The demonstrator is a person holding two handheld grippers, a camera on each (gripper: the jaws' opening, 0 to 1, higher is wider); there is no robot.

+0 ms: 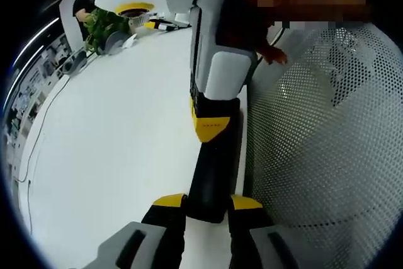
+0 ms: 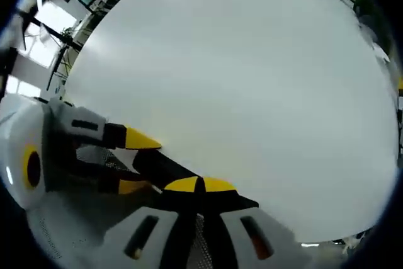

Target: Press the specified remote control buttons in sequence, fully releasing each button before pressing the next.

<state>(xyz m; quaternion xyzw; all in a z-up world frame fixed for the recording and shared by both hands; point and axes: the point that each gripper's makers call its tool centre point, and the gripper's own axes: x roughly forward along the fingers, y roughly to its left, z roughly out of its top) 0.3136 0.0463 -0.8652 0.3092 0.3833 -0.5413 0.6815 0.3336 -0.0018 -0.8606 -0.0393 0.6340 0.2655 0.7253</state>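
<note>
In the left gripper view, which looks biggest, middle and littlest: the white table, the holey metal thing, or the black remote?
1. White table
2. Holey metal mesh, almost as big and nearer the camera, so unsure
3. Black remote

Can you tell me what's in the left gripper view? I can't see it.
The left gripper holds a long black remote control between its yellow-tipped jaws, over a white table. The right gripper reaches down onto the remote, beside a white mesh basket.
</note>
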